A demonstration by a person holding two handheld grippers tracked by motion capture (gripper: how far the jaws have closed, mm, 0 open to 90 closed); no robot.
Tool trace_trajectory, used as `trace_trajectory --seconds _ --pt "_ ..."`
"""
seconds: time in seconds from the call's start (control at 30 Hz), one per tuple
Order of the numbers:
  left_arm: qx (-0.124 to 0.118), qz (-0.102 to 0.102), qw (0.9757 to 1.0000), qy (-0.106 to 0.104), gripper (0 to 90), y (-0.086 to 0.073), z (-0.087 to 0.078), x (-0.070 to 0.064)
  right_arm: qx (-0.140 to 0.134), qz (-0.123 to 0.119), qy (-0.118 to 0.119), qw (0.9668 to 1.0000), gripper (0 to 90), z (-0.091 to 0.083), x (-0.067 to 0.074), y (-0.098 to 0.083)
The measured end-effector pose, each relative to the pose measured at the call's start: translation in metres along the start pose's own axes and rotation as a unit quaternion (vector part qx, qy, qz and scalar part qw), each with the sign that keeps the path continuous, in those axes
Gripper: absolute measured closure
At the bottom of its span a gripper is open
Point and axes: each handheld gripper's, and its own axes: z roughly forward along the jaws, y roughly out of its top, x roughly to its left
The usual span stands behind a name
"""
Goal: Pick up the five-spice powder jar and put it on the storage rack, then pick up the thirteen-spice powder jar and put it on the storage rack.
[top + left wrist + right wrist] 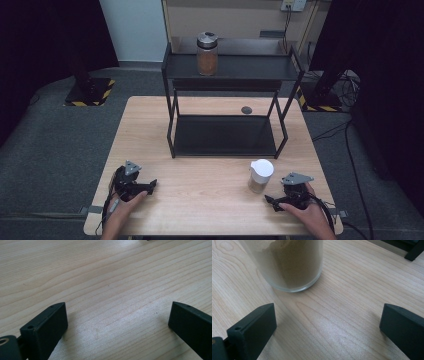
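A jar with a white lid is seen at the lower right of the high view, upright on the table, just beside the right tongs and apart from them. In the right gripper view the jar's glass base sits at the upper left of the frame, ahead of the jaws and to their left; a tan powder is seen inside. The right tongs are released, with only bare wood between the jaws. The left tongs are likewise released and empty, and rest at the lower left of the high view, well apart from the jar.

The step in hand is judged to be a reach for the jar with the right tongs. It would be done well if the jaws were first swung to centre on the glass, then brought level around its body below the lid before being closed.

The rack and a second jar on its top shelf are shown by the high view. The powder and wood grain are given close by the gripper views.
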Motion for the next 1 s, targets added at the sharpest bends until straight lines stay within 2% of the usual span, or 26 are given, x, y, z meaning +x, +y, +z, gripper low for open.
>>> trace_trajectory --seconds 0.27,0.33,0.4,0.43,0.5,0.73,1.0 --pt "0.000 -0.001 1.0000 -0.001 1.0 0.000 0.000 0.001 0.002 -0.004 0.004 1.0000 1.6 0.000 -0.002 0.001" --pt "0.000 -0.001 1.0000 -0.002 1.0 0.000 0.000 0.001 0.001 -0.003 0.010 0.9999 4.1 -0.001 -0.004 0.001" --pt "0.001 0.000 1.0000 -0.003 1.0 0.000 0.000 0.001 -0.006 -0.001 0.024 0.9997 6.3 -0.002 -0.008 0.000" --pt "0.000 0.000 1.0000 -0.003 1.0 0.000 0.000 0.001 -0.012 -0.006 0.020 0.9997 4.0 -0.004 -0.006 0.000" --pt "0.000 0.000 1.0000 -0.003 1.0 0.000 0.000 0.001 -0.016 -0.007 0.023 0.9996 4.8 -0.004 -0.007 -0.001" --pt "0.000 0.000 1.0000 -0.003 1.0 0.000 0.000 0.001 -0.036 -0.025 0.048 0.9979 5.7 -0.008 -0.008 -0.001" --pt "0.000 0.000 1.0000 -0.003 1.0 0.000 0.000 0.001 -0.052 -0.031 0.058 0.9965 6.6 -0.011 -0.009 0.001"
